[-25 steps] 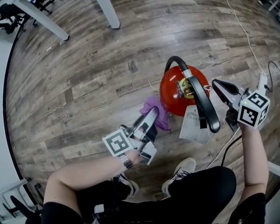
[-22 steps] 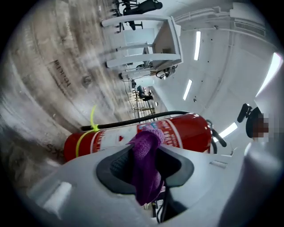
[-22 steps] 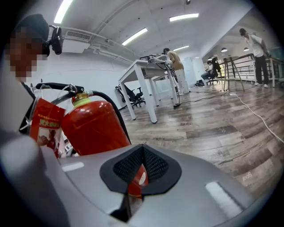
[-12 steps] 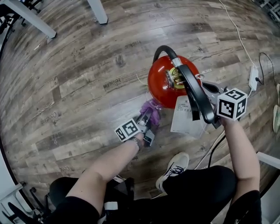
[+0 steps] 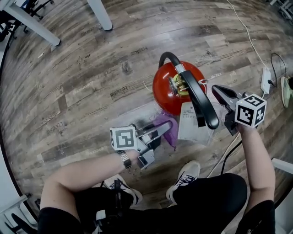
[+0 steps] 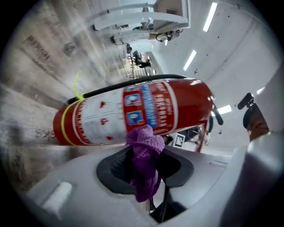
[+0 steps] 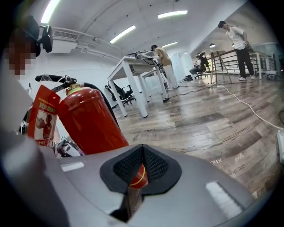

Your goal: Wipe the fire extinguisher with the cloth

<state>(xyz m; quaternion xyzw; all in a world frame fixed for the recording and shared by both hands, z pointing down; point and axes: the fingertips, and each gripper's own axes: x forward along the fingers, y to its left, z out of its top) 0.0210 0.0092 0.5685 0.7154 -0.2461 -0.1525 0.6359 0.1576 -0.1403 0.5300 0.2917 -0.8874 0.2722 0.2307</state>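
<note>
The worn grey-brown plank floor (image 5: 91, 68) fills the head view. The task's red steel fire extinguisher (image 5: 165, 91) stands upright on it, right of centre, with a black hose and lever handle (image 5: 199, 103) arching over its top.

The left gripper (image 5: 165, 127), lower centre, points level at the cylinder's lower side, its jaws clamped on a crumpled purple knitted cloth (image 5: 171, 137). In the left gripper view the cloth (image 6: 144, 159) bulges from the pads just before the white label. Whether it touches the cylinder I cannot tell.

The right gripper (image 5: 219, 90), beside the handle at the right, has its jaws closed together on nothing, so nothing steadies the cylinder.

A hard sideways wipe could rock or tip the free-standing extinguisher. Little cloth pokes past the pads, so bare jaw could scrape the paint.

White table legs (image 5: 100, 13) stand well clear at the upper left. A white paper tag (image 5: 187, 125) hanging by the cylinder's near side may snag the cloth. A thin white cable (image 5: 249, 34) trails at the upper right.
</note>
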